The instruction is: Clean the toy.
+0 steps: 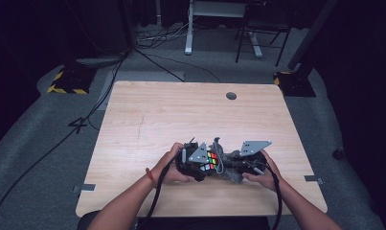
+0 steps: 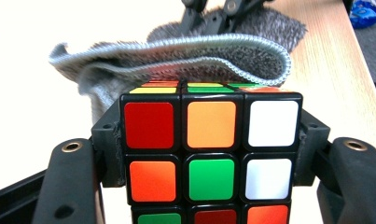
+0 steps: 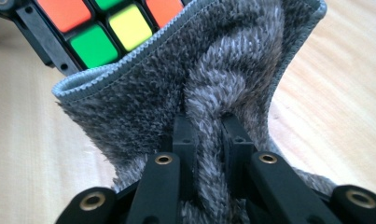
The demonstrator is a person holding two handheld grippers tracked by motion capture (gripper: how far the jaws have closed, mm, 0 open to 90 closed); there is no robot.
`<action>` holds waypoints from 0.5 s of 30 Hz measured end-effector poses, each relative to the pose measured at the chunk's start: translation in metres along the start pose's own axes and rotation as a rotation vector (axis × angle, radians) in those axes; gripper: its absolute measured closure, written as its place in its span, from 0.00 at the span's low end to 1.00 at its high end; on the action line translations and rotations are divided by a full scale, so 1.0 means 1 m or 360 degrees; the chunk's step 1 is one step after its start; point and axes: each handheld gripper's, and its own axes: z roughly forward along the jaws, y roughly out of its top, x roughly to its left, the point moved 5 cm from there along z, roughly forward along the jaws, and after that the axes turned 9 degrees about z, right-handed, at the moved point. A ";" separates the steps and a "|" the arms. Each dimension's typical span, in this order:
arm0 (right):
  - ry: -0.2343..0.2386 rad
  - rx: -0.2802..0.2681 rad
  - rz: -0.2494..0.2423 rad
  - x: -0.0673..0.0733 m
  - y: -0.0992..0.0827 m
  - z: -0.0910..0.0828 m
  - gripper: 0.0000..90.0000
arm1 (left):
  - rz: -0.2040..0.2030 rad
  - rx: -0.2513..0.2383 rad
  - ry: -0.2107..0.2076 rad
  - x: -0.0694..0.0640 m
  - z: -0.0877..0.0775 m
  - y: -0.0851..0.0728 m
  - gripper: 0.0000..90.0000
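Note:
A Rubik's cube [image 2: 211, 158] with mixed colours sits clamped between the pads of my left gripper [image 2: 209, 154], which is shut on its two sides. Just beyond the cube a grey fuzzy cloth [image 2: 185, 56] arches over its top edge. My right gripper [image 3: 206, 135] is shut on a bunched fold of that cloth [image 3: 223, 70], and the cube [image 3: 106, 28] shows behind the cloth's hemmed edge. From above, both grippers meet near the table's front middle: left gripper [image 1: 200, 165], cube [image 1: 210, 160], cloth [image 1: 229, 163], right gripper [image 1: 238, 165].
The wooden table [image 1: 181, 110] has a round cable hole [image 1: 231, 96] near its far edge. Cables [image 1: 99, 96] run over the grey floor to the left. A desk frame and chair legs [image 1: 248, 43] stand beyond the table.

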 end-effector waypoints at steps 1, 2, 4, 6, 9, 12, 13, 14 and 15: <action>-0.0004 0.0017 -0.0011 0.000 0.000 0.001 0.89 | -0.0001 -0.0004 0.0018 0.000 -0.001 0.000 0.37; 0.0007 0.0013 -0.0012 0.001 0.000 0.001 0.89 | 0.0001 -0.0011 0.0020 0.000 -0.002 0.001 0.37; 0.0033 0.0005 -0.0008 0.004 0.001 0.002 0.88 | 0.0003 -0.0019 0.0009 0.000 -0.002 0.001 0.37; 0.0099 -0.0048 -0.0005 0.008 0.004 -0.001 0.88 | 0.0012 -0.0029 0.0014 -0.001 -0.001 0.002 0.37; 0.0179 -0.0117 0.0037 0.011 0.009 -0.005 0.89 | -0.0004 -0.0077 0.0012 0.000 -0.004 0.002 0.37; 0.0213 -0.0146 0.0067 0.011 0.009 -0.006 0.89 | 0.0004 -0.0068 0.0007 0.000 -0.005 0.001 0.37; 0.0224 -0.0158 0.0070 0.012 0.010 -0.007 0.89 | 0.0011 -0.0072 0.0003 0.000 -0.006 0.001 0.37; 0.0233 -0.0166 0.0077 0.012 0.010 -0.008 0.89 | 0.0010 -0.0077 -0.0001 0.000 -0.006 0.001 0.37; 0.0238 -0.0177 0.0076 0.012 0.010 -0.009 0.89 | 0.0017 -0.0073 0.0001 0.000 -0.007 0.001 0.37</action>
